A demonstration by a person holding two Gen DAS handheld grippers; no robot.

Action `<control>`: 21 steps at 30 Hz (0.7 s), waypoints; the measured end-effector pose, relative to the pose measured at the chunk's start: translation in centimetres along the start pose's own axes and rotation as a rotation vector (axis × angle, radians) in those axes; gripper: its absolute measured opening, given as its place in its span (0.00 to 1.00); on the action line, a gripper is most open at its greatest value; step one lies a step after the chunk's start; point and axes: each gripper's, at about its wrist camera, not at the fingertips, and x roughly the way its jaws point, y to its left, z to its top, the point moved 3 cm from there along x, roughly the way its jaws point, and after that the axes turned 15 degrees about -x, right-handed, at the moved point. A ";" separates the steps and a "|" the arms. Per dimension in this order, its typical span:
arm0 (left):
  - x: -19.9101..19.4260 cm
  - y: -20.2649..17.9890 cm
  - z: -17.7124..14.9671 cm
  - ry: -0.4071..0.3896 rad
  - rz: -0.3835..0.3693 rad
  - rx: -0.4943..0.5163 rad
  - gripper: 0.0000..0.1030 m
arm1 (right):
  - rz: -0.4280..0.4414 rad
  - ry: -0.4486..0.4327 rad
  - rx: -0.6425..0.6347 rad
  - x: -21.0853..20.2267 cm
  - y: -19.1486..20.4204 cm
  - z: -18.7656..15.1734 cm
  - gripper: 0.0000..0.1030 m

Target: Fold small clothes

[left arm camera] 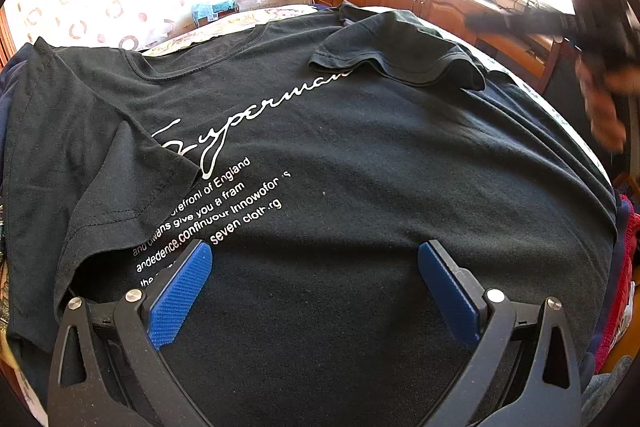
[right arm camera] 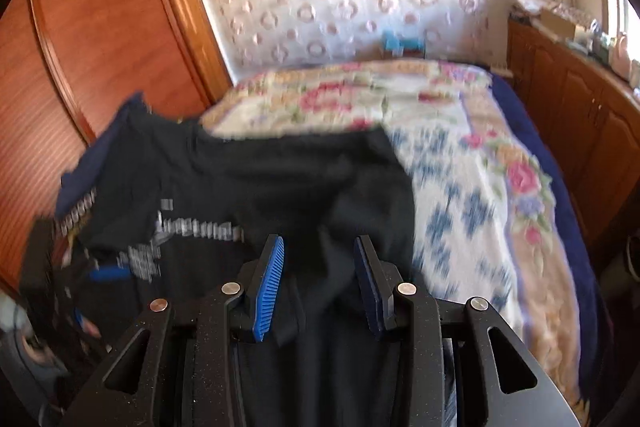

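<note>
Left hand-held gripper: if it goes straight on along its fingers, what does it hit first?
Most likely the black cotton T-shirt with white printed lettering, spread flat ahead of the open left hand-held gripper. It points down at the plain fabric just right of the lettering; depth is unclear.

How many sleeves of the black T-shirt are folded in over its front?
2. One sleeve lies over the left side of the black T-shirt, covering the print's start; the other sleeve lies folded in near the top right.
</note>
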 end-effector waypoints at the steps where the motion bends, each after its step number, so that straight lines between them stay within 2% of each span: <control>1: 0.0 0.0 0.0 0.000 0.000 0.000 1.00 | 0.012 0.014 -0.011 0.3 0.7 -0.6 0.37; 5: 0.0 0.1 0.0 -0.001 0.001 -0.007 1.00 | 0.015 0.065 -0.064 1.6 2.7 -2.0 0.37; 8: -0.1 0.4 0.1 -0.006 0.003 -0.028 1.00 | -0.039 0.096 -0.102 2.5 3.5 -2.4 0.37; 9: -0.2 0.5 0.1 -0.007 -0.003 -0.034 1.00 | -0.044 0.100 -0.103 3.1 3.5 -2.1 0.35; 12: -0.2 0.5 0.1 -0.008 0.009 -0.040 1.00 | -0.030 0.055 -0.094 2.5 3.7 -1.3 0.13; 14: -0.2 0.5 0.1 -0.008 0.017 -0.036 1.00 | -0.043 0.034 -0.110 2.0 3.8 -1.2 0.06; 21: 0.0 0.8 0.2 -0.009 0.024 -0.047 1.00 | 0.018 0.054 -0.218 -1.8 5.8 -1.8 0.05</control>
